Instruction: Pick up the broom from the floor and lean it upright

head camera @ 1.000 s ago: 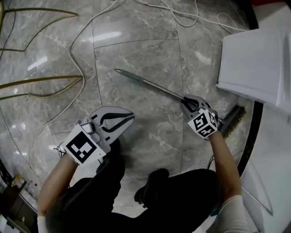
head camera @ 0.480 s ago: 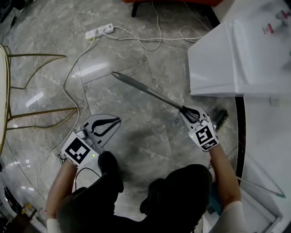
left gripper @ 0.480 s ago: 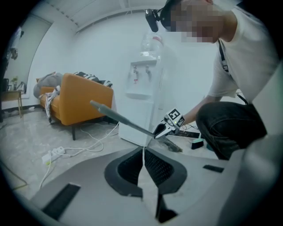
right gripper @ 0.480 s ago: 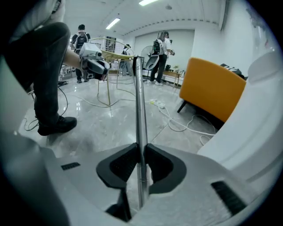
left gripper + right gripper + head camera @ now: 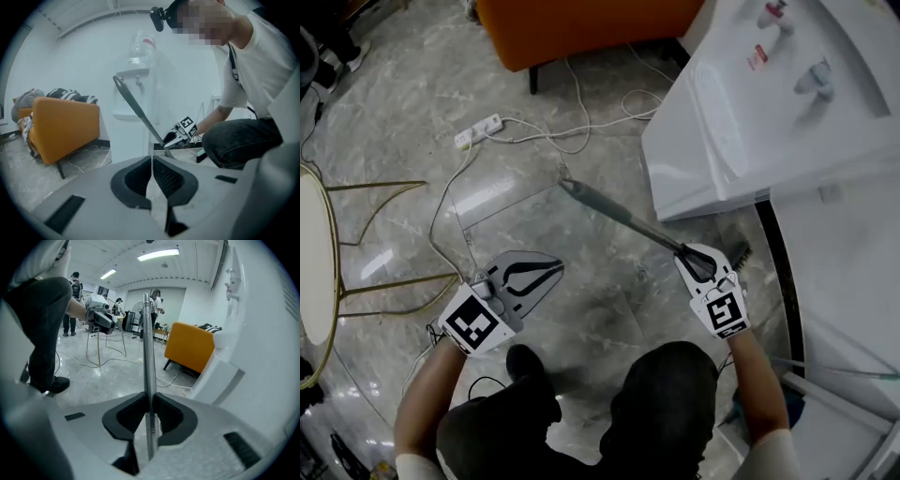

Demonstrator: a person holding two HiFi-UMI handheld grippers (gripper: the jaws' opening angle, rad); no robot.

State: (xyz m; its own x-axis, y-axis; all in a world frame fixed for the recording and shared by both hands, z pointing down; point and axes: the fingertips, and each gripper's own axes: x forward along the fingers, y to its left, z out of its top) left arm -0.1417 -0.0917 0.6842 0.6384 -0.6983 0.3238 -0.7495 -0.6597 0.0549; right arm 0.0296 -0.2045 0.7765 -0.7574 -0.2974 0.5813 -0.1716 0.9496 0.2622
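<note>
**Broom gripped and off the floor at the handle; the leaning is yet to do**

Your right gripper [image 5: 151,409] is pinching the broom handle [image 5: 147,338]. The grey shaft runs straight up between the two dark pads, and both pads press on it. The grip sits low on the shaft, close to the brush end. In the head view the bristles [image 5: 739,251] peek out just behind that gripper, against the foot of the white water dispenser [image 5: 741,131]. I cannot tell whether they touch the floor.

Your left gripper [image 5: 152,174] has its pads pressed together with nothing between them. It hangs well apart from the broom, on the far side of your knees, and takes no part in the hold.

From the right gripper the handle slopes away and upward, its free tip in the air out in front of both grippers. The left gripper view shows it slanting up across the dispenser's front. Beyond the tip are the orange armchair [image 5: 581,33] and a power strip [image 5: 478,131] with its cables trailing over the marble floor [image 5: 609,309]. A gold-legged stool [image 5: 356,281] stands outside your left gripper.

So the pick-up looks done, or very nearly. What remains is to swing the handle to near vertical, set the brush end down, and rest the shaft against something. The dispenser beside your right gripper seems the nearest support. Then let go.
</note>
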